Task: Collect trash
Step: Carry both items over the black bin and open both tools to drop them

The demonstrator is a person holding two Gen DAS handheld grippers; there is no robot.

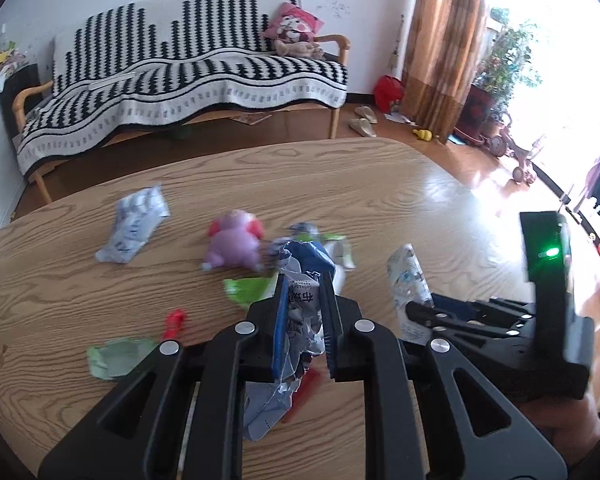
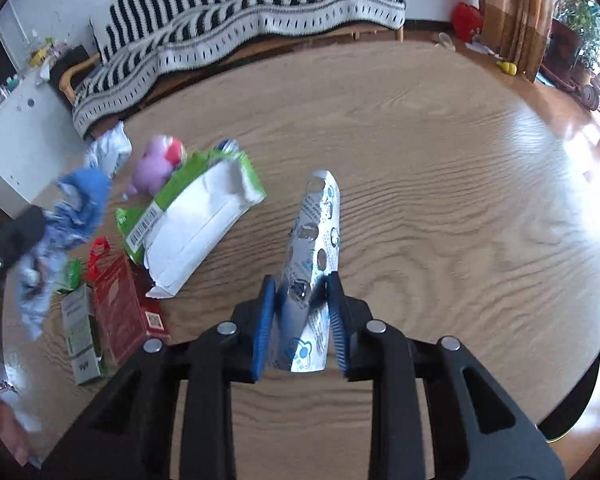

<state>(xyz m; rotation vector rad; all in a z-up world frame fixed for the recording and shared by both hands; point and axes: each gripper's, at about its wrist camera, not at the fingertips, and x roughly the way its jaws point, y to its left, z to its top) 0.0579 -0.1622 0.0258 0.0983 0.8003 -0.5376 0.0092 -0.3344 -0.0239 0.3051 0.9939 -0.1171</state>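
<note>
My left gripper [image 1: 305, 280] is shut on a crumpled blue and white wrapper [image 1: 300, 312], held above the wooden table [image 1: 380, 184]; it also shows in the right wrist view [image 2: 72, 216]. My right gripper [image 2: 300, 284] is shut on a silver blister pack [image 2: 314, 248], also seen in the left wrist view [image 1: 406, 280]. On the table lie a white and green wipes pack [image 2: 196, 216], a red box [image 2: 120, 308], a green and white box [image 2: 80, 340], a white wrapper [image 1: 134, 228] and small green scraps [image 1: 116, 356].
A purple plush toy [image 1: 234, 244] and a small red clip [image 1: 175, 320] lie on the table among the trash. A sofa with a black and white blanket [image 1: 180, 80] stands behind the table. A white cabinet [image 2: 16, 140] is to the left.
</note>
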